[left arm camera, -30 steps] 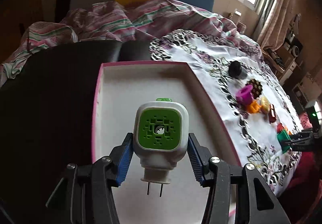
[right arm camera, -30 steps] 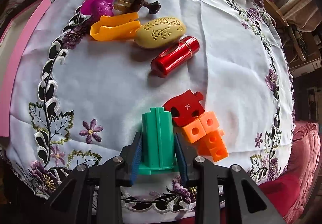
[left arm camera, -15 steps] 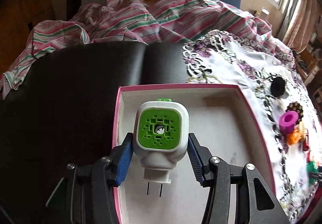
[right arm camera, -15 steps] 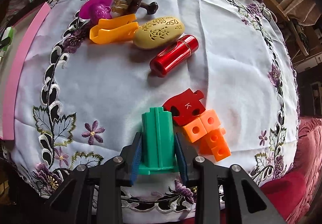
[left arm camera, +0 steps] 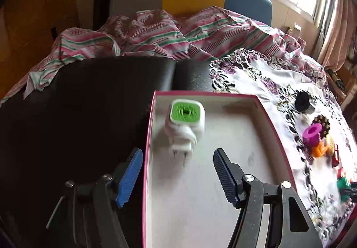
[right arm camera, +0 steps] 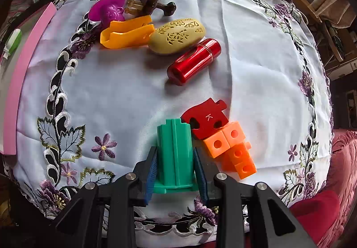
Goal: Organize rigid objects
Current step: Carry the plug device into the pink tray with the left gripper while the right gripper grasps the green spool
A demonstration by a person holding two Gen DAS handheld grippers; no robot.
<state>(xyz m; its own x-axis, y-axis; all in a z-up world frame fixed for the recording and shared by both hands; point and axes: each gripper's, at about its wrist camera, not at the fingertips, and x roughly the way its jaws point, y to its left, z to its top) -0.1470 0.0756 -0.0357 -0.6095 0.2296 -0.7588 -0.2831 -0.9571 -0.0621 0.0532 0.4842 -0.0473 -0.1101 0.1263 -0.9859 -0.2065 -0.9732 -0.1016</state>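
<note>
The left gripper (left arm camera: 176, 172) is seen with its jaws spread wide, having just been opening, and nothing is gripped between them; the white and green plug-in device (left arm camera: 186, 123) lies free just beyond the tips, blurred, in the far left part of the pink-rimmed box (left arm camera: 148, 136). The right gripper (right arm camera: 176, 172) is closed on the green plastic block (right arm camera: 175, 154), both blue pads pressed flat on its ribbed sides above the flared base. The block is judged light, stiff and somewhat slick, so a hold on the parallel flanks is best kept. Just right of it, the red puzzle piece (right arm camera: 205, 119) and the orange linked cubes (right arm camera: 232, 149) lie on the embroidered tablecloth (right arm camera: 116, 91). Farther off, the red cylinder (right arm camera: 194, 61) is judged prone to rolling and best taken across its middle, while the beige carved oval (right arm camera: 177, 35) looks smooth and rounded
</note>
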